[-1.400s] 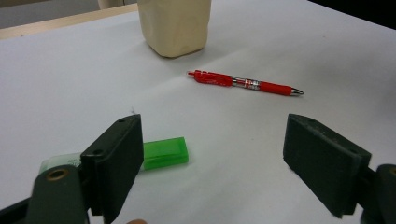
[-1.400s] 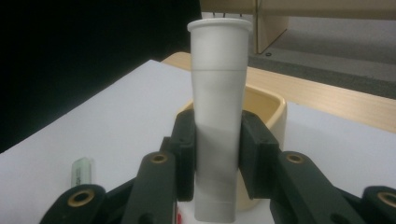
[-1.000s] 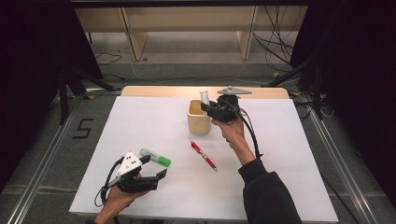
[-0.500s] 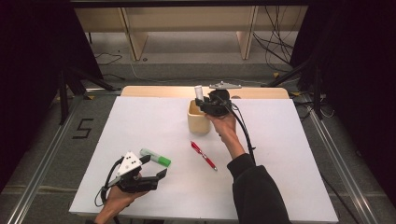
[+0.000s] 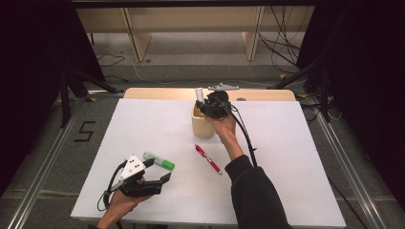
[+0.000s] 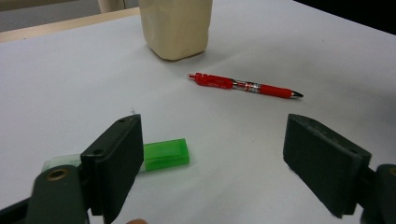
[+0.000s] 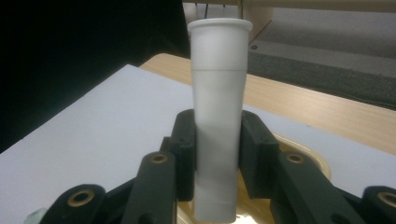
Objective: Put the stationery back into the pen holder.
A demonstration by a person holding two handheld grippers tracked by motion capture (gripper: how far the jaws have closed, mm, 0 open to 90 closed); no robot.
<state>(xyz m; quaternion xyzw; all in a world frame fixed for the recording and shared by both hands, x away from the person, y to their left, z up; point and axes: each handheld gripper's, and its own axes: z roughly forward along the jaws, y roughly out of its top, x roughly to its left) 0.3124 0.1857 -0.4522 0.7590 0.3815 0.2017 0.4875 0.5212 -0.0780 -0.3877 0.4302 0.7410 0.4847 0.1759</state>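
right gripper (image 5: 204, 102) clamped on white tube (image 7: 218, 116), upright over beige cup (image 5: 201, 123). left gripper (image 6: 229, 158) wide open, empty, beside green marker (image 6: 164, 154).

a taped "5" (image 5: 85, 131) — on the floor left of the table (image 5: 143, 124)

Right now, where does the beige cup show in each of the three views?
High view: the beige cup stands at the table's far middle, under the right gripper, which holds a white tube.
Left gripper view: top centre, beyond the red pen.
Right gripper view: bottom centre, its rim behind the jaws shut on the tube.
Shared landmark: the wooden table edge behind the cup.
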